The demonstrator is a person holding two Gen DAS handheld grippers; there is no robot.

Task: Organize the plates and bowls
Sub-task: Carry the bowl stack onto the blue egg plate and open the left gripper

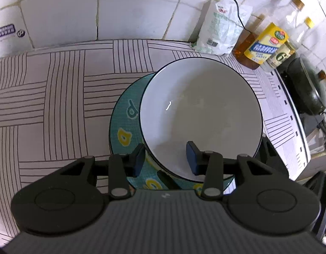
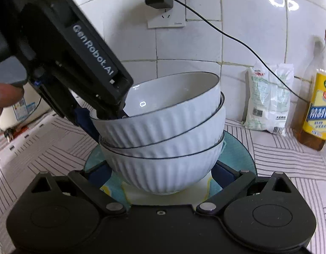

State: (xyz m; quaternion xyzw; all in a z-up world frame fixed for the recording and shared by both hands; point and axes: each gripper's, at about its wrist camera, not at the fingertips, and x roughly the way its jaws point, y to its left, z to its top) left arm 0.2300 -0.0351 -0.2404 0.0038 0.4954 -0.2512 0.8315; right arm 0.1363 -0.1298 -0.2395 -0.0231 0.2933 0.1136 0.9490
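Three white ribbed bowls with dark rims are stacked on a teal plate (image 2: pixel 239 154) with yellow motifs. My left gripper (image 1: pixel 165 159) is shut on the near-left rim of the top bowl (image 1: pixel 201 110), one pad outside the wall and one inside. In the right wrist view the left gripper (image 2: pixel 103 118) comes down from the upper left onto the top bowl (image 2: pixel 163 118), which sits tilted on the middle bowl (image 2: pixel 184 146). My right gripper (image 2: pixel 162 173) stands wide, its pads against both sides of the bottom bowl (image 2: pixel 163 169), whose foot rests on the plate (image 1: pixel 124 127).
The striped cloth (image 1: pixel 57 105) covers the counter. Along the tiled wall stand a white bag (image 2: pixel 266 101), an oil bottle (image 2: pixel 317 105) and more bottles (image 1: pixel 266 42). A dark pan (image 1: pixel 307 89) sits far right, a rice cooker (image 2: pixel 18 110) at left. A cable (image 2: pixel 237 40) hangs from the socket.
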